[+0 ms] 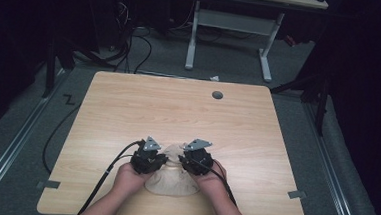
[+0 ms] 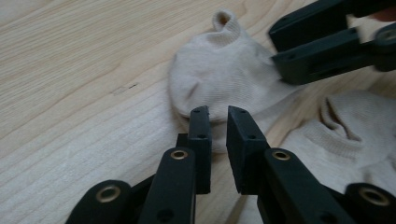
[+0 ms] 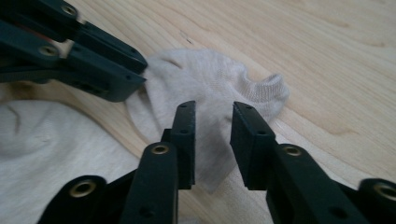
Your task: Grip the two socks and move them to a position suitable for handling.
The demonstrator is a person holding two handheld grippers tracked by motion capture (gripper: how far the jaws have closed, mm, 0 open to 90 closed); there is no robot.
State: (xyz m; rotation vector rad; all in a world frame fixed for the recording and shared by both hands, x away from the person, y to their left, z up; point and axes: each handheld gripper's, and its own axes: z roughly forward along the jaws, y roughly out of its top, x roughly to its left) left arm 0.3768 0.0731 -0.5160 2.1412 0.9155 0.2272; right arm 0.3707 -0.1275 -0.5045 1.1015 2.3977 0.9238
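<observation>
Socks (image 1: 174, 174) lie between 2 parted hand-held grippers on table (image 1: 128, 103).

The desk (image 1: 128, 103) lies bare to the far side, left and right, offering open passage. Near the front edge, two socks (image 1: 173, 179) lie between the left gripper (image 1: 161, 158) and right gripper (image 1: 181, 160), which crowd close together.

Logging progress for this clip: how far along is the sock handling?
Early, it seems. Nothing looks finished: two beige socks lie loose on the wooden table, unpaired. In hand: the left gripper and right gripper, both open, close in on the farther sock from opposite sides. The nearer sock lies untouched. Gripping and whatever follows remain.
</observation>
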